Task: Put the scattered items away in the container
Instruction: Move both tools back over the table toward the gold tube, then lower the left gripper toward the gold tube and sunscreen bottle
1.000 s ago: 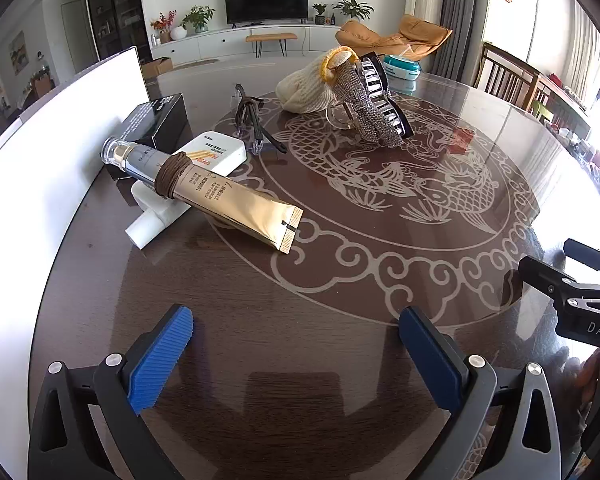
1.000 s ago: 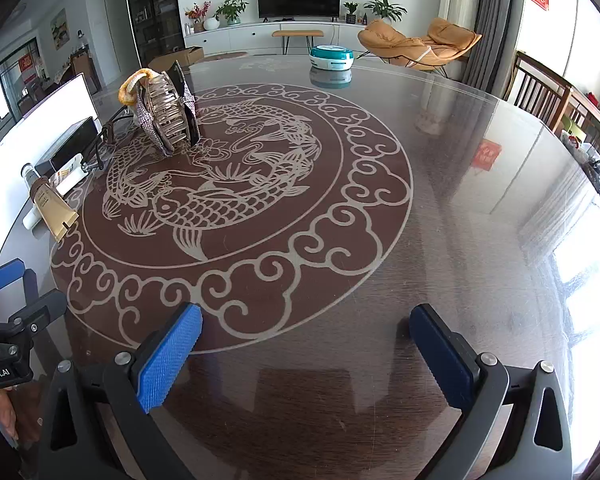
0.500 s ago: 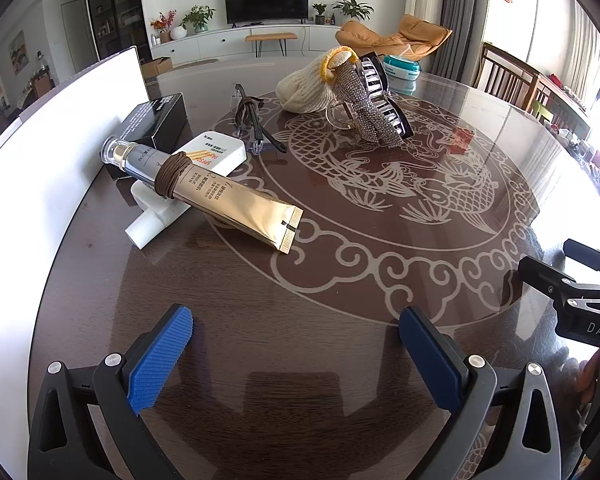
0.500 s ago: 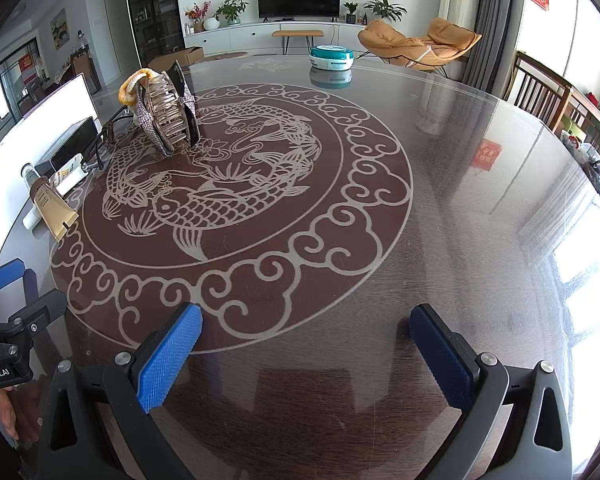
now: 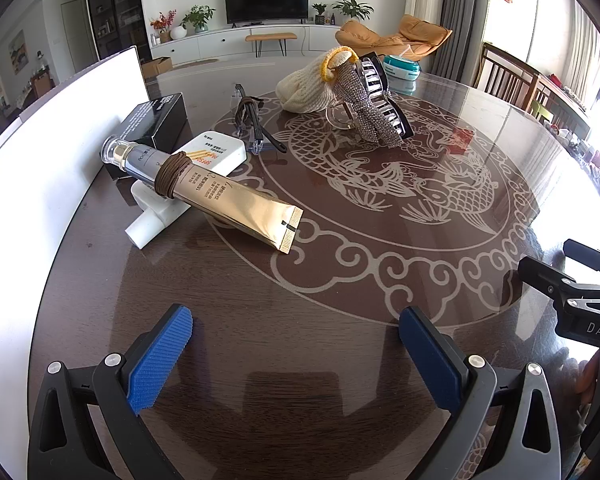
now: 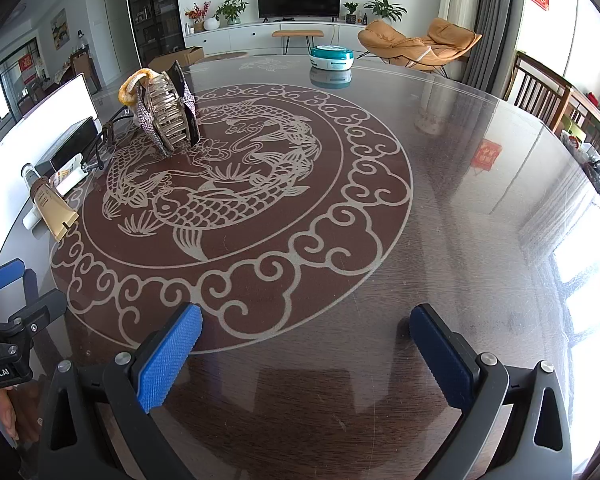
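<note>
A gold tube [image 5: 224, 196] with a brown hair tie around it lies across a white bottle [image 5: 196, 172] at the left of the table. Behind them sit a black box [image 5: 156, 124] and a clear hair clip with a brown tie [image 5: 252, 124]. Farther back a pile of hair claws [image 5: 368, 104] leans on a cream knit pouch [image 5: 304, 88]. A white container [image 5: 40, 152] stands along the left edge. My left gripper [image 5: 296, 344] is open, low near the table's front, well short of the tube. My right gripper [image 6: 306, 344] is open over bare table; the hair claws [image 6: 164, 112] lie far left.
A teal round tin [image 6: 332, 56] stands at the far side of the round glass-topped table [image 6: 460, 200]. Wooden chairs [image 6: 540, 92] stand at the right. In the left wrist view the other gripper's body [image 5: 572, 292] shows at the right edge.
</note>
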Demonstrator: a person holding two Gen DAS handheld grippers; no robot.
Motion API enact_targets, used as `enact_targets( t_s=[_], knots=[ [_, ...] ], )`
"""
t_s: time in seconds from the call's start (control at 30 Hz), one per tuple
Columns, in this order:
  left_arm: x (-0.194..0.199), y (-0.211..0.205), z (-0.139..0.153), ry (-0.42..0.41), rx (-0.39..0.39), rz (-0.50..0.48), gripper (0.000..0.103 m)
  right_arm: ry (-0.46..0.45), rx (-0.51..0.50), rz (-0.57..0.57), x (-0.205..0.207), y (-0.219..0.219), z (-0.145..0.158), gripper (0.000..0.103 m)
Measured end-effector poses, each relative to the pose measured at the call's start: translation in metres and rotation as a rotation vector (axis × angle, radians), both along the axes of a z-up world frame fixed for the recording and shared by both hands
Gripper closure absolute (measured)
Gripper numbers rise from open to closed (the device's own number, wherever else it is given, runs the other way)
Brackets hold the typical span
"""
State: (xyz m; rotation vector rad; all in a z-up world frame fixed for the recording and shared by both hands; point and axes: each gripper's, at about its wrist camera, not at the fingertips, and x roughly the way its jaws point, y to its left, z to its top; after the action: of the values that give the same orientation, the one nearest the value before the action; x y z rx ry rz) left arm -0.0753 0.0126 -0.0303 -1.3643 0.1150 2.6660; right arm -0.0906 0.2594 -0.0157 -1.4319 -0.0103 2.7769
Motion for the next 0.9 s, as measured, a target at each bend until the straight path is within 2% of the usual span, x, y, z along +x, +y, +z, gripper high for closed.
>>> enact_targets(
  t_s=[0.2, 0.33, 0.43, 0.5, 0.53, 0.6, 0.63, 0.7, 0.9],
  knots=[
    [0.001, 0.001, 0.000, 0.002, -0.004, 0.010, 0.000, 0.000, 0.000, 0.000, 0.000, 0.000, 0.000, 0.000],
    [0.009, -0.018, 0.000, 0.004, 0.008, 0.111, 0.000, 0.000, 0.000, 0.000, 0.000, 0.000, 0.000, 0.000],
    [0.020, -0.043, 0.001, 0.024, 0.067, 0.180, 0.000, 0.000, 0.000, 0.000, 0.000, 0.000, 0.000, 0.000],
    [0.023, -0.054, 0.003, 0.041, 0.134, 0.192, 0.000, 0.000, 0.000, 0.000, 0.000, 0.000, 0.000, 0.000],
    [0.023, -0.054, 0.003, 0.037, 0.132, 0.189, 0.000, 0.000, 0.000, 0.000, 0.000, 0.000, 0.000, 0.000],
    [0.013, -0.042, -0.001, 0.009, 0.027, 0.158, 0.000, 0.000, 0.000, 0.000, 0.000, 0.000, 0.000, 0.000],
    [0.007, -0.039, -0.002, 0.006, -0.001, 0.138, 0.000, 0.000, 0.000, 0.000, 0.000, 0.000, 0.000, 0.000],
    [-0.002, -0.041, -0.002, 0.003, 0.003, 0.141, 0.000, 0.000, 0.000, 0.000, 0.000, 0.000, 0.000, 0.000],
    [-0.031, -0.062, -0.003, 0.001, -0.001, 0.235, 0.000, 0.000, 0.000, 0.000, 0.000, 0.000, 0.000, 0.000]
  ],
)
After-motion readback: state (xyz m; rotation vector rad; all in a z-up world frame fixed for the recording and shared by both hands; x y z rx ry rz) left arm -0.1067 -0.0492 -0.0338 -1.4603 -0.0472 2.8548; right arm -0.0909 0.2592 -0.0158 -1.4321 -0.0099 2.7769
